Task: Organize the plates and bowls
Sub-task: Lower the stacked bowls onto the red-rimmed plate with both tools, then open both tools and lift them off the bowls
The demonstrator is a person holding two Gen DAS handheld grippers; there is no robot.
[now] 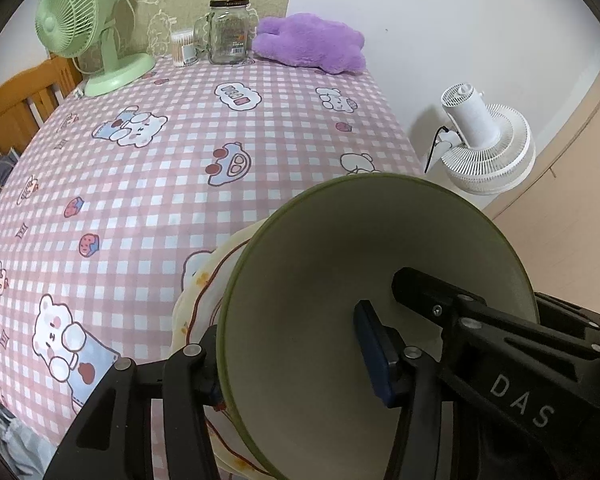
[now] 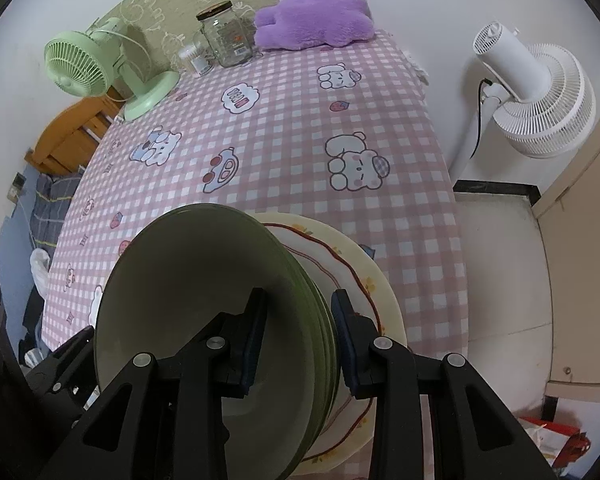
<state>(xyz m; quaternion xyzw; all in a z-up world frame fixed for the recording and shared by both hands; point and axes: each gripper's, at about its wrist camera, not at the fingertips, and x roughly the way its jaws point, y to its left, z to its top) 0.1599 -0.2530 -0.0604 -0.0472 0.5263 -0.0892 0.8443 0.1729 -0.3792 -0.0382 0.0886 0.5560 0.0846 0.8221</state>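
Note:
A stack of green bowls point(image 2: 180, 300) sits on a cream plate point(image 2: 364, 280) with a red wavy line near the table's front edge. My right gripper point(image 2: 298, 340) straddles the right rims of the stacked bowls, one finger inside, one outside, closed on them. In the left wrist view the green bowl point(image 1: 320, 280) fills the lower right, over the cream plate point(image 1: 204, 280). My left gripper point(image 1: 288, 360) has one finger inside the bowl and one outside its left rim, gripping the rim. A second black gripper part point(image 1: 428, 292) shows inside the bowl.
The table has a pink checked cloth point(image 1: 180, 152). At its far edge stand a green desk fan point(image 1: 88, 32), a glass jar point(image 1: 228, 32), a cotton-swab box point(image 1: 182, 46) and a purple plush point(image 1: 312, 40). A white floor fan point(image 2: 532, 92) stands right of the table.

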